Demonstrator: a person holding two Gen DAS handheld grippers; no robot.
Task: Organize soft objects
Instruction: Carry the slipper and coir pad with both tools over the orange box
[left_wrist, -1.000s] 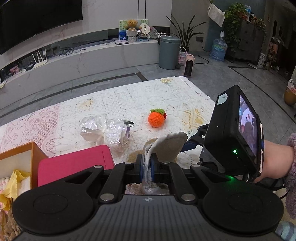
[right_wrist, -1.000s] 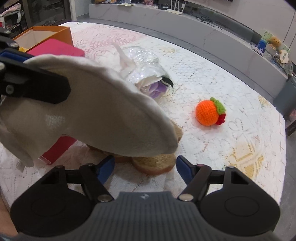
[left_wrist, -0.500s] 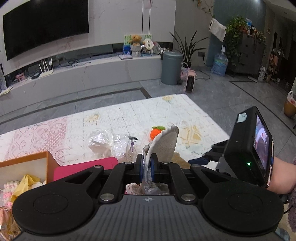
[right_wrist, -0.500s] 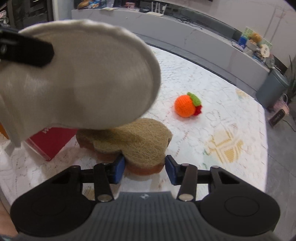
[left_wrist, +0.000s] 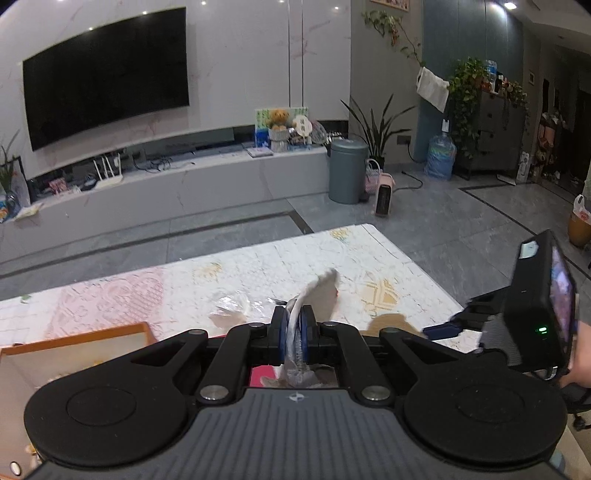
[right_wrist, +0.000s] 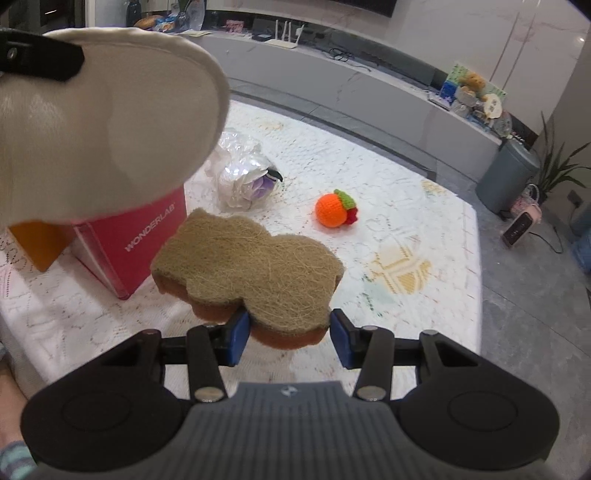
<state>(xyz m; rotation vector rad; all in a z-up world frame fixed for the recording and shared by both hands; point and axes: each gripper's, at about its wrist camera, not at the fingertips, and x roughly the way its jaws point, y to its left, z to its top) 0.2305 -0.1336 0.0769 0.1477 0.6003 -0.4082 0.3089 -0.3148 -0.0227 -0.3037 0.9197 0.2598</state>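
Note:
My left gripper (left_wrist: 294, 325) is shut on a white soft pad (left_wrist: 321, 295) and holds it up above the table; the pad fills the upper left of the right wrist view (right_wrist: 110, 122). My right gripper (right_wrist: 288, 332) is shut on a brown cloud-shaped sponge (right_wrist: 247, 266) and holds it lifted above the lace tablecloth (right_wrist: 406, 229). The right gripper also shows at the right of the left wrist view (left_wrist: 443, 328). A crocheted orange (right_wrist: 334, 208) lies on the cloth beyond the sponge.
A pink WONDERLAB box (right_wrist: 129, 236) stands left of the sponge, with an orange box (left_wrist: 74, 343) beside it. A crumpled clear plastic bag (right_wrist: 243, 177) with something purple lies behind. The table's far edge (left_wrist: 258, 243) faces a grey floor.
Both grippers have risen. The right gripper closed on the brown sponge and lifted it off the cloth. The white pad moved up and left with the left gripper.

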